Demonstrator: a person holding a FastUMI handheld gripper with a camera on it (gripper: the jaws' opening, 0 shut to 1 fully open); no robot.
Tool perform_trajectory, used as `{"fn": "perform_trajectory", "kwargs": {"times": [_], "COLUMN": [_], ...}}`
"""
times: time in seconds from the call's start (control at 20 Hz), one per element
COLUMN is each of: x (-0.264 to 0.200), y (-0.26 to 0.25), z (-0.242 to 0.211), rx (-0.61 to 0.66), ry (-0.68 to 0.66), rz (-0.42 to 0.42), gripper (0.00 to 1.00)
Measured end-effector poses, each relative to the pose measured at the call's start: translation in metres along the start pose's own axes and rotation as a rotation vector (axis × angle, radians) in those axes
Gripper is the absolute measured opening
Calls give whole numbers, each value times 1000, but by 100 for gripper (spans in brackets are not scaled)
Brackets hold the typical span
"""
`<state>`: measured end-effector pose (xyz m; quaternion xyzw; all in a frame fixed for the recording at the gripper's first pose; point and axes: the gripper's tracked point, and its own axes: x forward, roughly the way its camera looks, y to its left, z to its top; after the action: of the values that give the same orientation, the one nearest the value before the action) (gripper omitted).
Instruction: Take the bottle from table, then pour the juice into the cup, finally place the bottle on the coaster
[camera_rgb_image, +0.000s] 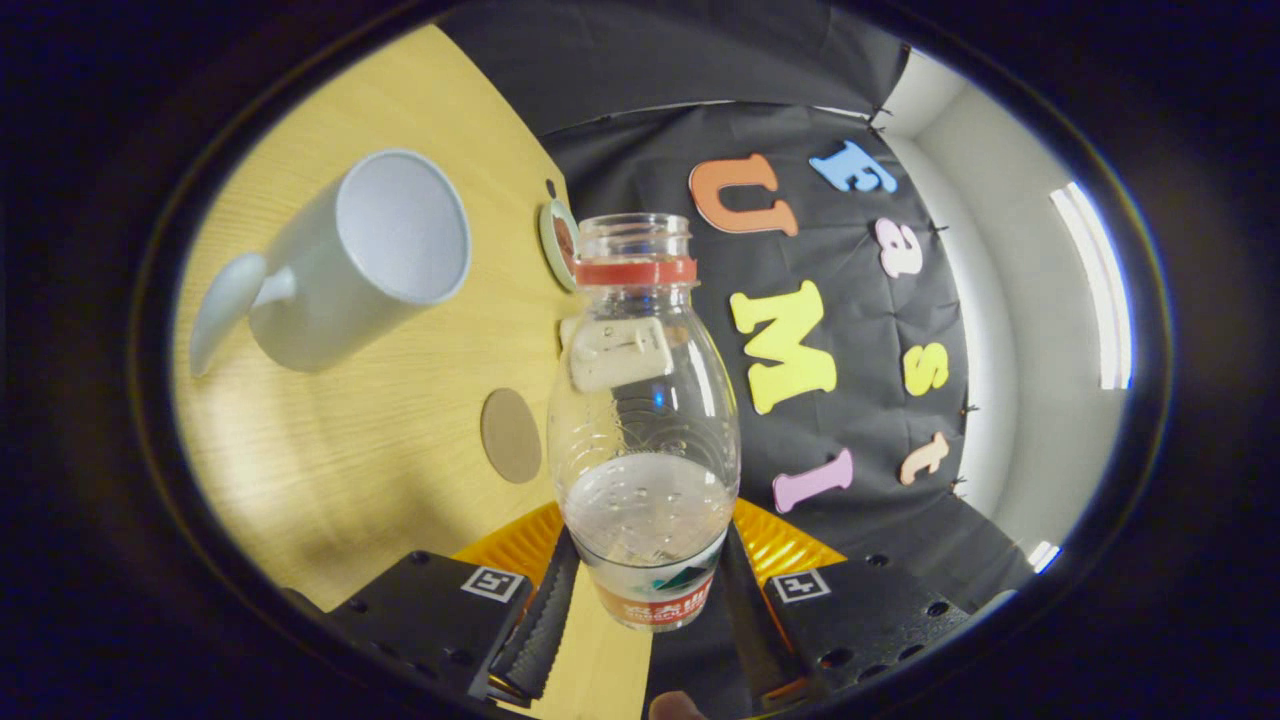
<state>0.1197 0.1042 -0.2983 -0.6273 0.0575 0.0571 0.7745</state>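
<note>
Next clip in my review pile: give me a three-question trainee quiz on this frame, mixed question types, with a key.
1. True or false: the gripper is shut on the bottle.
2. Multiple choice: the bottle's mouth is A) capped, B) open with a red ring below it, C) hidden.
3. Short answer: which flat round thing lies on the table between the white cup and the bottle?

Key: 1 true, both fingers press its lower part. 2 B. 3 the coaster.
</note>
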Motion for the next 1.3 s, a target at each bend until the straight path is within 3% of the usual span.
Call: {"fn": "perform_trajectory", "kwargs": {"times": [1.3], "x": [-6], "y": [-17], "z": [26], "rx": [-319], "ry": [-18], "rz": [-27], "gripper": [75]}}
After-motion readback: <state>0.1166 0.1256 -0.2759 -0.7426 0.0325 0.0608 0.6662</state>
